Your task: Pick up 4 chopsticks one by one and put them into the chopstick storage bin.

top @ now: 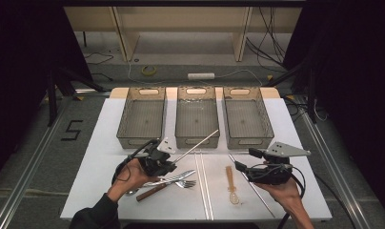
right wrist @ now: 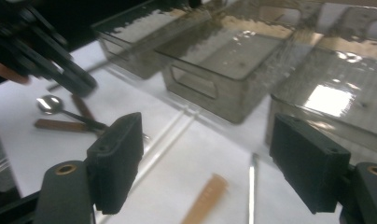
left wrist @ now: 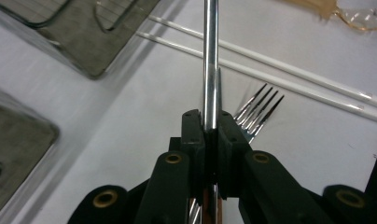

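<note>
A white surface point(top: 109, 143) carries three clear mesh-sided bins in a row along its far edge. The middle bin point(top: 197, 117) serves as the landmark here.

The left tongs point(top: 169, 165), held in the person's left hand point(top: 128, 175), sit in front of the middle bin and a little to its left. Their jaws are pressed together on a metal chopstick point(top: 196, 146), pinching it near one end. The chopstick slants up off the surface, its free tip reaching toward the near wall of the middle bin. In the left gripper view the shiny rod point(left wrist: 210, 60) rises straight out from between the closed black jaws.

Under the left tongs, in front of the middle bin, lie two metal forks point(top: 180, 180) and a wood-handled utensil point(top: 150, 192). Two thin white sticks point(top: 202, 179) lie side by side directly in front of the middle bin, running toward the person.

The right tongs point(top: 239, 168), in the person's right hand point(top: 286, 191), hover in front of the bin to the right of the middle one. Their jaws are spread wide with nothing between them. Beneath them lies a translucent amber spoon point(top: 231, 185), and just beside it a second metal chopstick point(top: 252, 183), both in front and to the right of the middle bin.
</note>
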### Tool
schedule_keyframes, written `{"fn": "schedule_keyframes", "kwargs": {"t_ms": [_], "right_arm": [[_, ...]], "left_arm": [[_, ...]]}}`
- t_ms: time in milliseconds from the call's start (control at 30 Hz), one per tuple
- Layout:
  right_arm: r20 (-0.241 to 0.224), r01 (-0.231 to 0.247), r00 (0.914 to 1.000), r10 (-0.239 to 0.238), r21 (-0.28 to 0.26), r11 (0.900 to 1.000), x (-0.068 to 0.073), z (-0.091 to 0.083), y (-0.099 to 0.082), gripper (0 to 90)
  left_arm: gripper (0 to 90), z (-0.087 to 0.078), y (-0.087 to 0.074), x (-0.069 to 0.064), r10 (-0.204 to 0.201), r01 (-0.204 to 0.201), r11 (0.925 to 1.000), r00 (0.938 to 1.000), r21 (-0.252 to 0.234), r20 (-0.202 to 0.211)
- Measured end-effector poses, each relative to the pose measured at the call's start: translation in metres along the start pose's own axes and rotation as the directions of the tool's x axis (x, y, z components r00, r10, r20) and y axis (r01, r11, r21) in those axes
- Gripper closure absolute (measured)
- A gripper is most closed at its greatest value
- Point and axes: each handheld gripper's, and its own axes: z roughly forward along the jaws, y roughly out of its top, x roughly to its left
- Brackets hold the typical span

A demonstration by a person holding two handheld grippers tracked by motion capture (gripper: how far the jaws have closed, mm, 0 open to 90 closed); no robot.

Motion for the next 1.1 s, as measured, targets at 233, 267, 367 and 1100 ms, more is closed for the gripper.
{"fn": "schedule_keyframes", "kwargs": {"t_ms": [233,267,367,1100], "right_arm": [[0.026,0.000,0.9997,0.000,-0.007,1.0000,-0.001,-0.004,-0.013,24.7],[0.028,0.001,0.9996,0.000,-0.004,1.0000,0.000,-0.004,-0.014,24.7],[0.038,-0.005,0.9993,0.005,0.006,1.0000,0.000,-0.003,-0.017,24.6],[0.033,-0.032,0.9990,0.031,0.056,0.9979,0.004,-0.002,-0.027,24.1]], "left_arm": [[83.0,-0.013,-0.002,0.015,-0.088,0.086,0.9949,0.9958,-0.052,-0.025],[82.9,-0.015,-0.002,0.017,-0.099,0.098,0.9934,0.9948,-0.061,-0.023],[82.9,-0.020,-0.002,0.024,-0.133,0.131,0.9884,0.9906,-0.078,-0.032],[83.0,-0.046,0.007,0.103,-0.359,0.334,0.9268,0.9226,-0.172,-0.142]]}}
